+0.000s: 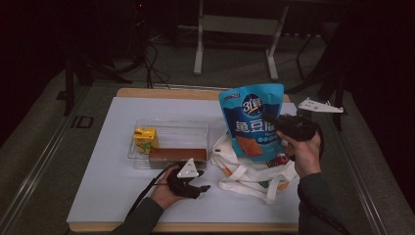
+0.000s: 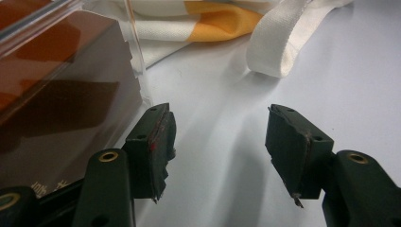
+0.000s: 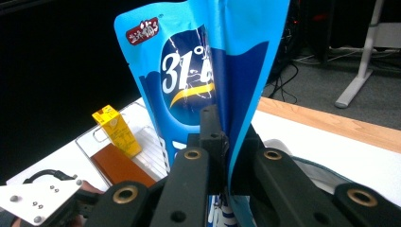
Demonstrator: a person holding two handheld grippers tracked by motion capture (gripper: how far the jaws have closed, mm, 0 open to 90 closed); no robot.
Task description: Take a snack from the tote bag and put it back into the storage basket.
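Note:
A blue snack bag (image 1: 252, 120) stands upright above the white tote bag (image 1: 254, 171), and my right gripper (image 1: 274, 123) is shut on its right edge. In the right gripper view the bag (image 3: 198, 71) is pinched between the gripper's (image 3: 227, 142) jaws. My left gripper (image 1: 203, 180) rests low on the table beside the clear tray (image 1: 171, 128), open with nothing between its jaws (image 2: 220, 142). The tray holds a yellow juice carton (image 1: 145, 138) and a brown box (image 1: 176, 155). The brown box (image 2: 56, 109) lies just left of the left jaw.
The white table sheet (image 1: 112, 181) has a wooden edge at the far side (image 1: 166, 93). The tote's strap (image 2: 279, 42) lies ahead of the left gripper. Metal stand legs (image 1: 198, 49) and cables sit on the floor beyond the table.

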